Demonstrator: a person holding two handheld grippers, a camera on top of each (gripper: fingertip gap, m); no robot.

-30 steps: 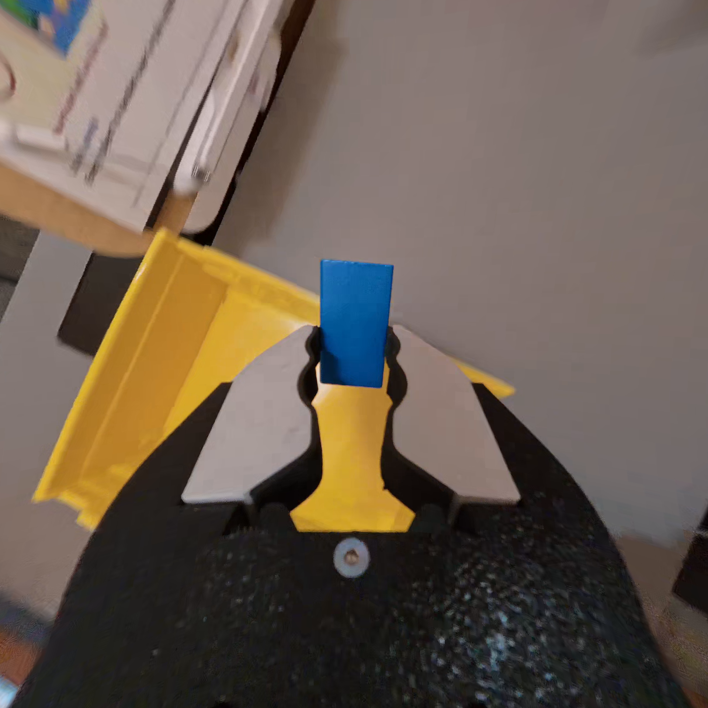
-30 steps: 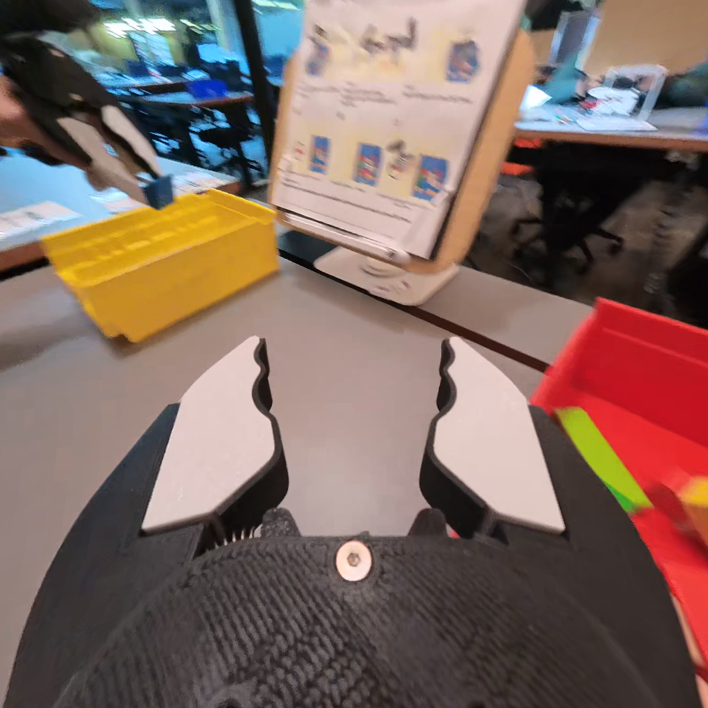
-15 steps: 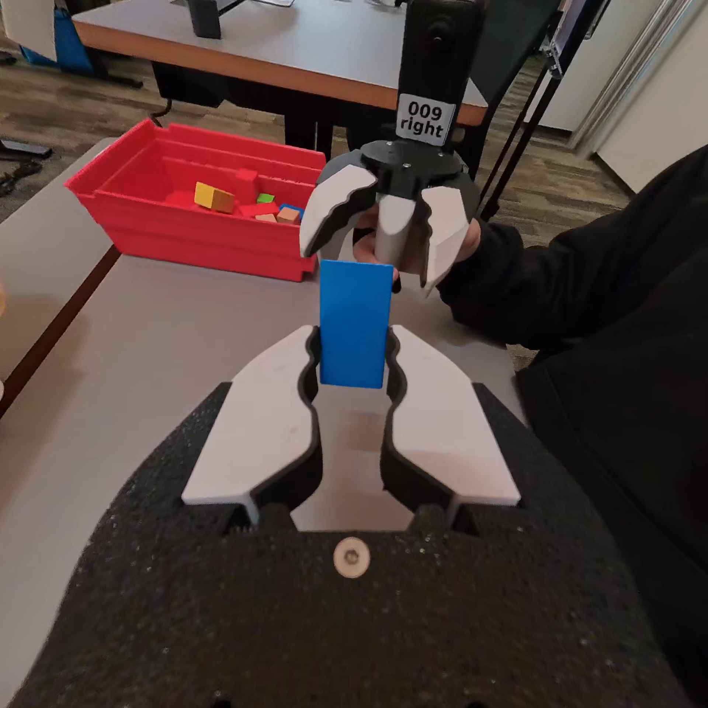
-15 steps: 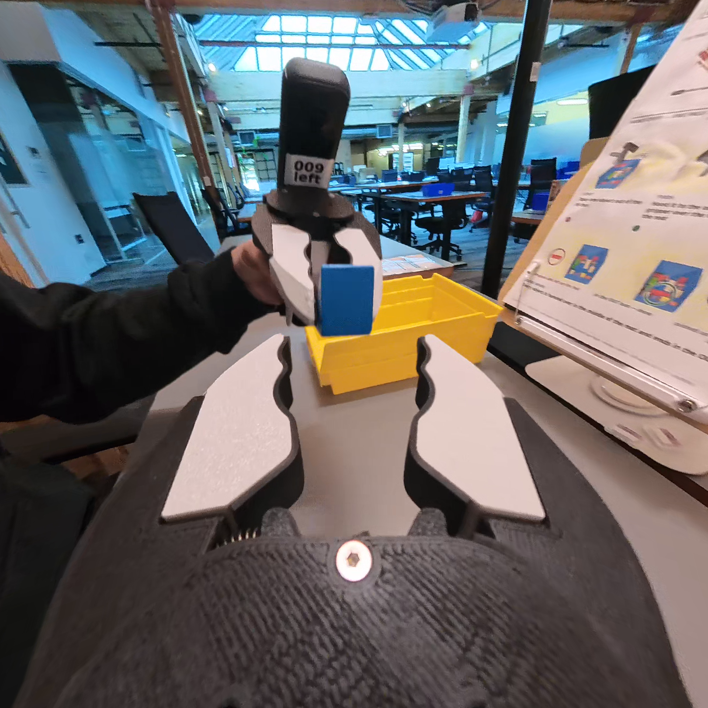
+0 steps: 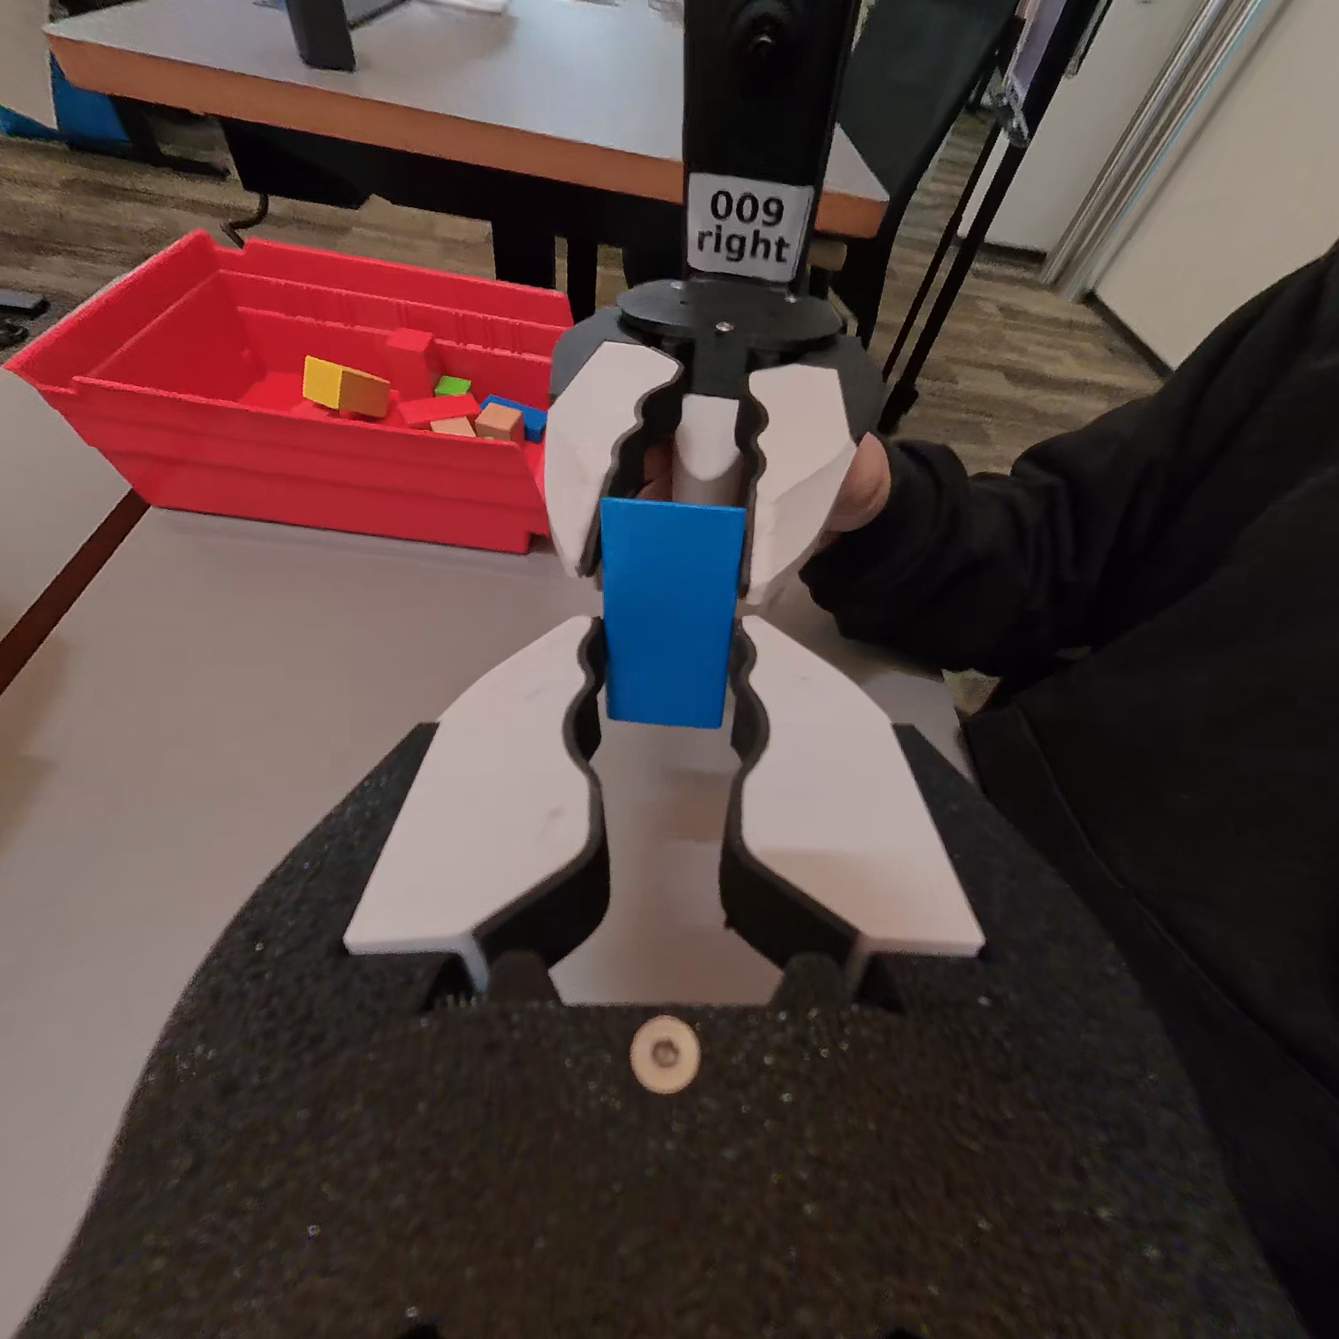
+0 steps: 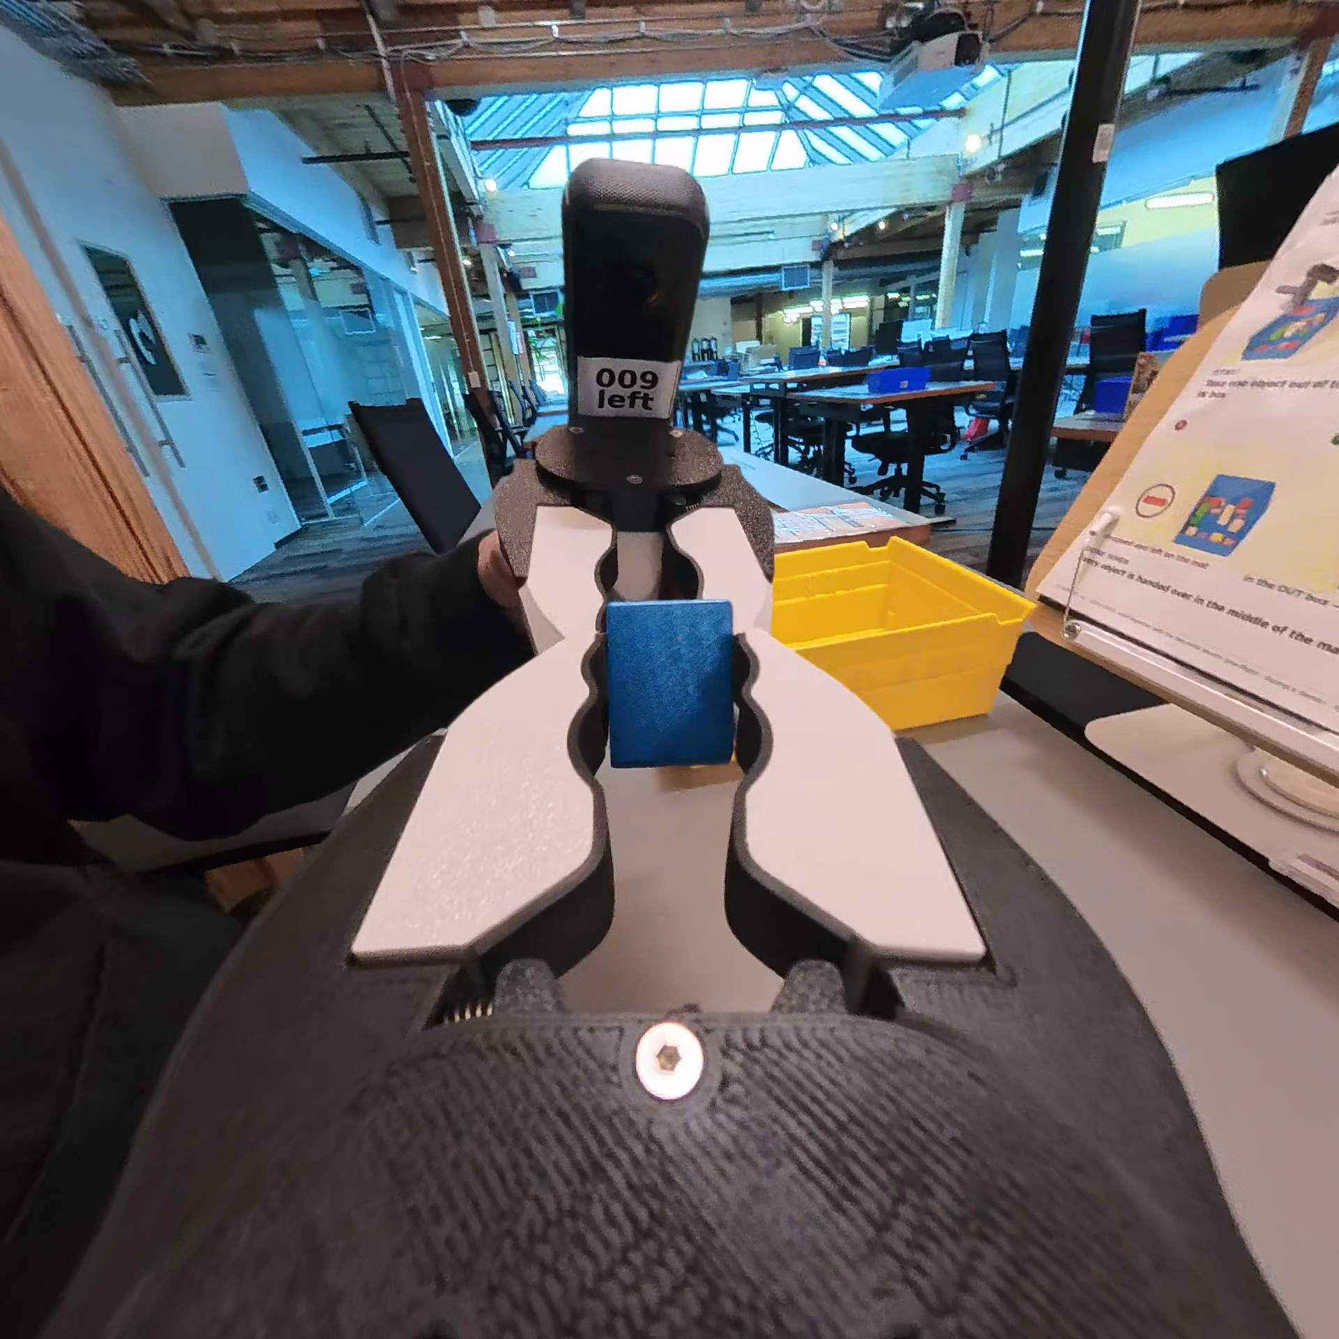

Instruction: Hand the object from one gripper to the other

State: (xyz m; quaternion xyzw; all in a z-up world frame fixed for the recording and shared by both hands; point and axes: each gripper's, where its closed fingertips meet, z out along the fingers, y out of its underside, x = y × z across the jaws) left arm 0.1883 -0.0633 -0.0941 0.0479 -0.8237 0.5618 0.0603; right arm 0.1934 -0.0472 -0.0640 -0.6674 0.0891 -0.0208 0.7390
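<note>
Both tongs, left gripper (image 5: 666,645) and right gripper (image 6: 670,652), clamp the blue block (image 5: 670,616), hiding its side faces.

Open-plan office: rows of desks (image 6: 869,395), chairs (image 6: 898,449).

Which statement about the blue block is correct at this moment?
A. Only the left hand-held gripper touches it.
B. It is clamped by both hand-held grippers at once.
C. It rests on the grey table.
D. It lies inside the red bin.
B: the blue block sits between the fingers of the left hand-held gripper and the right hand-held gripper at once, above the table.
</note>
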